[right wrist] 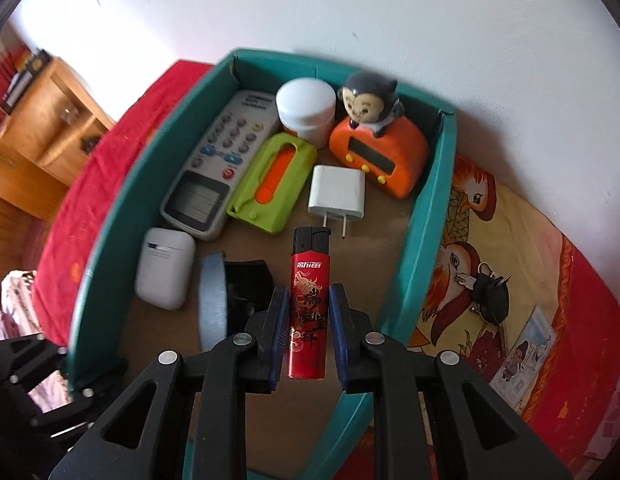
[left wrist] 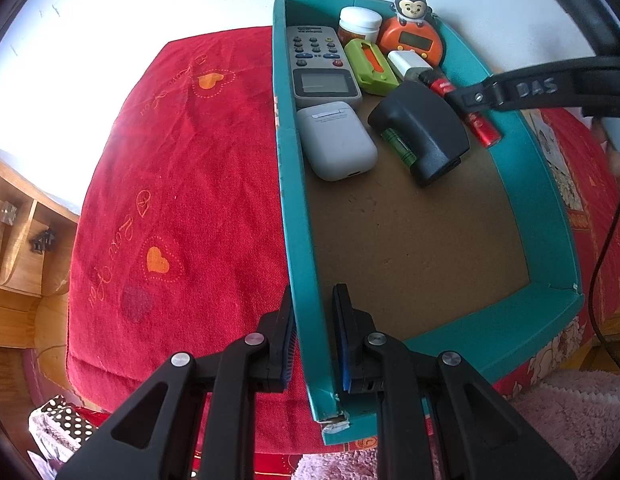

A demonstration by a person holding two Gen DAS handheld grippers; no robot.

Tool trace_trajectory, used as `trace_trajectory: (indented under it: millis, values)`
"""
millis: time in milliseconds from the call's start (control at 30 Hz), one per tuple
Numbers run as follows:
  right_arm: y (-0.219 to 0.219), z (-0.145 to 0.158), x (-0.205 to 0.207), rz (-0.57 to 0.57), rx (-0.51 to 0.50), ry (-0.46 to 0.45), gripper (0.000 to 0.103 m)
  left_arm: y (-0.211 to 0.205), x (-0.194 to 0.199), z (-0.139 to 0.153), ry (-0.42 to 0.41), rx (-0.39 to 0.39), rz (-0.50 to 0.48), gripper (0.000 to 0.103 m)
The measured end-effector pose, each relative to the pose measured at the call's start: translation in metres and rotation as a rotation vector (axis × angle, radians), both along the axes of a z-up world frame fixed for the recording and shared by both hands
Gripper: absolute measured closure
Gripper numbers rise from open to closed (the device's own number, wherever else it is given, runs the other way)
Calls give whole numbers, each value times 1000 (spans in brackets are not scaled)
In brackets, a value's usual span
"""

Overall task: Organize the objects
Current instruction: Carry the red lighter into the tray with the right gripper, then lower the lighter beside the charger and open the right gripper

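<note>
Now glossy red lighter (right wrist: 307,304); cardboard box (right wrist: 426,216)

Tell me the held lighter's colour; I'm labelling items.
Red with a black top and dragon print, clearest in the right wrist view: lighter.

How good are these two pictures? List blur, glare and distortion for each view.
Left wrist view: sharp; fisheye bows the teal box walls; the white wall is blown out. Right wrist view: motion blur smears the black charger and remote; the lighter in the right gripper stays crisp; edges curve strongly.
</note>
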State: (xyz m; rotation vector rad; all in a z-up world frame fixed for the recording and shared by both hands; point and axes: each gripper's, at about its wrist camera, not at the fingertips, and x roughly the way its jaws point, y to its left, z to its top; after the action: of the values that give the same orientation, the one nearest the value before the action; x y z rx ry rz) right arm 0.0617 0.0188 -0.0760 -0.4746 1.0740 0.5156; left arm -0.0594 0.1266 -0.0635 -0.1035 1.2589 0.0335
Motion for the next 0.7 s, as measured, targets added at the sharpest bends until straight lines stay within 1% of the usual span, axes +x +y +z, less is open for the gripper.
trace_trajectory:
  millis: [133, 367, 533, 700]
  values:
    - [3, -12, 7, -15, -24, 16, 82, 0, -1, 0, -1, -1, -1, 88]
    - [8, -15, 6, 4, -52, -9, 82, 0, -1, 0, 0, 0, -2, 88]
    - [8, -15, 1, -4, -28, 1, 82, 0, -1, 0, 0, 0, -2, 88]
    - [-1, -5, 1, -10, 18, -1, 74, 0, -1, 0, 0, 0, -2, 88]
